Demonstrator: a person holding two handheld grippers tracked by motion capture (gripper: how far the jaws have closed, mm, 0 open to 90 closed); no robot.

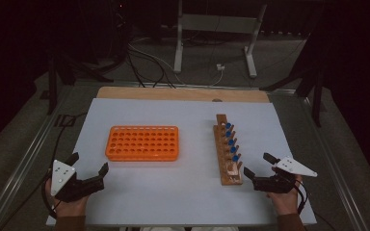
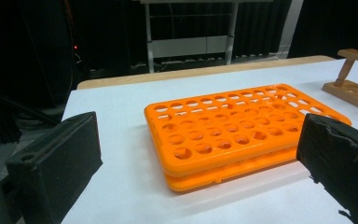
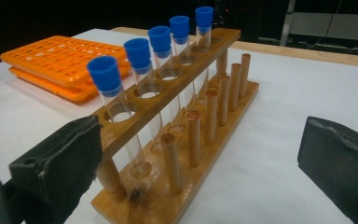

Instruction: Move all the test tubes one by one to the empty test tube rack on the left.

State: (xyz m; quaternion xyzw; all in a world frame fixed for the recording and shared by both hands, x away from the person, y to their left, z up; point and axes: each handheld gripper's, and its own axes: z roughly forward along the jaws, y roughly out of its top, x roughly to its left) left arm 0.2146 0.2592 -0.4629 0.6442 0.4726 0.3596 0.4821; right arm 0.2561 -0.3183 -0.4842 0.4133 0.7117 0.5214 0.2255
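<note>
Both your fingers are wide open and hold nothing. The wooden rack (image 3: 177,116) with blue-capped tubes (image 3: 106,77) stands just ahead of your right fingers (image 1: 259,169). The orange rack (image 2: 242,128) waits ahead of your left fingers (image 1: 87,162). Grab one tube below its cap, gently, and lift straight up.

Orange rack (image 2: 235,128) flat on white tabletop (image 2: 121,186), ahead of left gripper (image 2: 200,163); black fingers (image 2: 58,163) wide apart (nothing between); wooden stand (image 2: 354,86) far right.
</note>
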